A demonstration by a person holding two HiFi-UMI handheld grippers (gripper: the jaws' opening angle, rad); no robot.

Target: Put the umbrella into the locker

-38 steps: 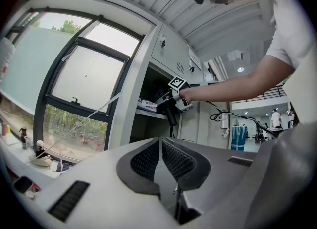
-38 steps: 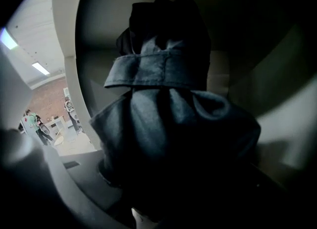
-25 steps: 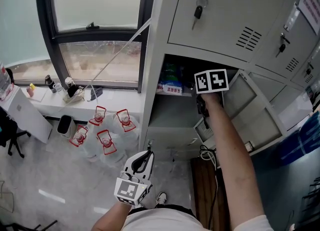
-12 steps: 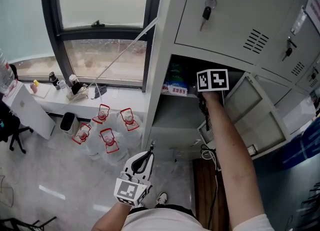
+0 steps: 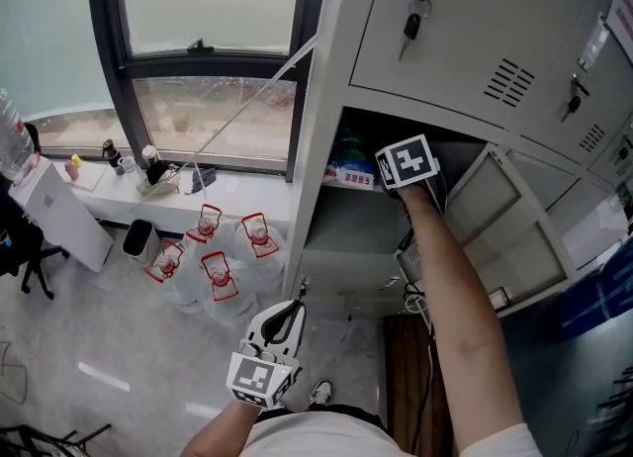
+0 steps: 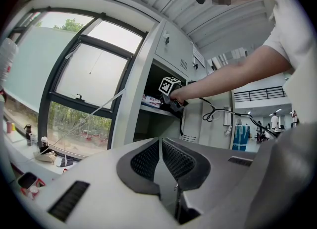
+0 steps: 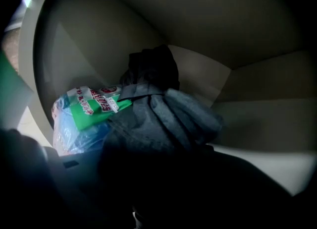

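The umbrella (image 7: 163, 119) is folded, dark blue-grey, and lies inside the open locker compartment (image 5: 341, 223), reaching toward its back wall. My right gripper (image 5: 401, 186) is pushed into that compartment, marker cube outermost. Its jaws are dark in the right gripper view; the umbrella runs out from between them and they are opening. In the left gripper view the right gripper (image 6: 174, 102) shows at the shelf. My left gripper (image 5: 282, 321) hangs low in front of me, level, its jaws shut with nothing between them (image 6: 159, 158).
A green and blue packet (image 7: 91, 109) lies at the compartment's left beside the umbrella. The locker door (image 5: 504, 228) stands swung open to the right. Keys (image 5: 410, 25) hang in the door above. Several water bottles (image 5: 213, 267) stand on the floor under the window sill (image 5: 109, 203). A cable (image 5: 415, 297) dangles below.
The right gripper has rolled, so its marker cube now sits tilted, staying inside the compartment. The left gripper has kept still.
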